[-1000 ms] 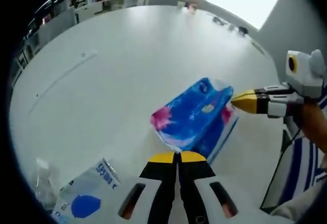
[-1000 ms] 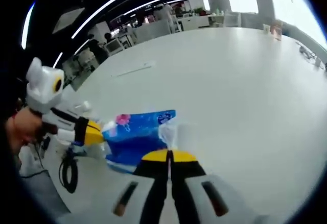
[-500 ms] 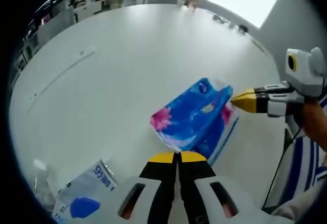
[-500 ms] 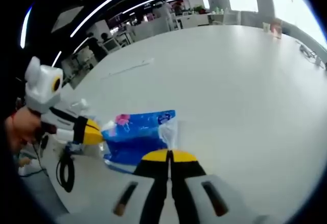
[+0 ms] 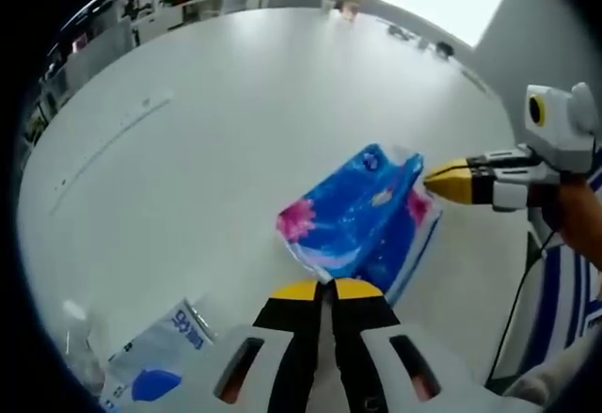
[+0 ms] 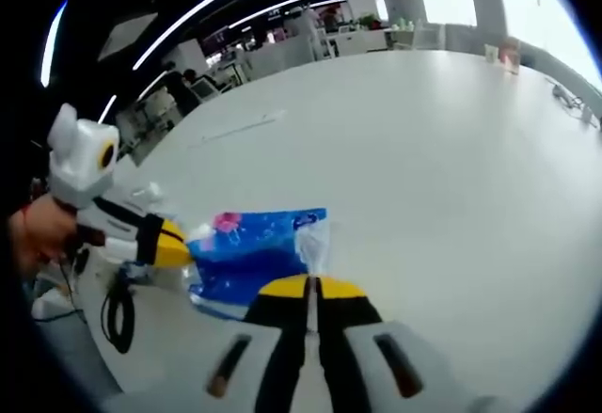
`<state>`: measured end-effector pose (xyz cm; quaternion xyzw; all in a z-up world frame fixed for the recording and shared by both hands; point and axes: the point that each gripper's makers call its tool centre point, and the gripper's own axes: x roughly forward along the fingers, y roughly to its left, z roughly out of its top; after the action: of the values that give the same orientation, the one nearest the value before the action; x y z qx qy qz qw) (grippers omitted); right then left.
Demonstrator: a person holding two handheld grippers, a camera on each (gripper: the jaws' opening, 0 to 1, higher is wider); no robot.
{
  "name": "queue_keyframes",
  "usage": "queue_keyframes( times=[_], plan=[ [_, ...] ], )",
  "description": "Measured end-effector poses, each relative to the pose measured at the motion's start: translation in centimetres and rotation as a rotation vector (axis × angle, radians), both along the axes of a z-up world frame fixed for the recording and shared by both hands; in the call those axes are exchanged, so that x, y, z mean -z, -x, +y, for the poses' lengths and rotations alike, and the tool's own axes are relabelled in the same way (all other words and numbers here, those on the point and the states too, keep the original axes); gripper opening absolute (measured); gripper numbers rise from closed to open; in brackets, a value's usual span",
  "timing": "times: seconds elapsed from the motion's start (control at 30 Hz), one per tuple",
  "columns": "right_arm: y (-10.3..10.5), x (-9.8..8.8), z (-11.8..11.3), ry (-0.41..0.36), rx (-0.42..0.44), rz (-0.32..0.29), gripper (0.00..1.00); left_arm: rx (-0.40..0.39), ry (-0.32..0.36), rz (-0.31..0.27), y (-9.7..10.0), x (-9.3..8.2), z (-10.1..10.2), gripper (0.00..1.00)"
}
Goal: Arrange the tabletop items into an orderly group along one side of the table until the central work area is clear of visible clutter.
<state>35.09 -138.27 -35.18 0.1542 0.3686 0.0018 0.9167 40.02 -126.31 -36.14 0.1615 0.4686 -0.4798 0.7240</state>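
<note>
A: The big round white worktop is spreading out under both cameras. What is the left gripper view giving you that the right one isn't?

B: A white plastic pouch with a blue dot and blue lettering, lying at the near edge beside something clear and crinkled that I cannot make out. The right gripper view is instead catching a coiled black cable hanging off the worktop edge, and desks far behind.

A: And the blue plastic tissue pack with pink flowers?

B: It is sitting on the worktop near the person's edge, between the two grippers. Its clear end flap is sticking up just ahead of the right gripper.

A: Are the fingers gripping it?

B: The left gripper is showing its yellow-tipped fingers pressed together with nothing between them, just short of the pack. The right fingers are clenched too; whether they are pinching the flap, I cannot tell.

A: Anything inside the pack showing?

B: No, the wrapper is hiding the contents.
</note>
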Motion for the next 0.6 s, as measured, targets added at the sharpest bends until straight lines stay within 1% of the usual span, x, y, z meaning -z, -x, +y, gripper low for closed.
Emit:
queue_keyframes(
  times=[0.13, 0.2, 0.4, 0.47, 0.6],
  plan=[
    [0.06, 0.13, -0.1, 0.004, 0.002, 0.003, 0.03, 0.002, 0.002, -0.003, 0.0, -0.01, -0.08, 0.0],
    [0.13, 0.2, -0.16, 0.003, 0.004, 0.005, 0.06, -0.001, 0.004, -0.002, 0.02, -0.02, -0.11, 0.01],
    [0.27, 0.11, -0.38, 0.01, 0.007, 0.0, 0.09, 0.003, 0.004, -0.007, 0.02, 0.01, -0.06, 0.05],
    [0.33, 0.1, -0.3, 0.001, 0.005, 0.003, 0.1, 0.005, 0.004, -0.006, 0.07, -0.01, -0.05, 0.05],
    [0.32, 0.05, -0.32, 0.002, 0.007, -0.002, 0.11, 0.009, 0.005, -0.007, 0.12, 0.03, -0.05, 0.1]
  ],
)
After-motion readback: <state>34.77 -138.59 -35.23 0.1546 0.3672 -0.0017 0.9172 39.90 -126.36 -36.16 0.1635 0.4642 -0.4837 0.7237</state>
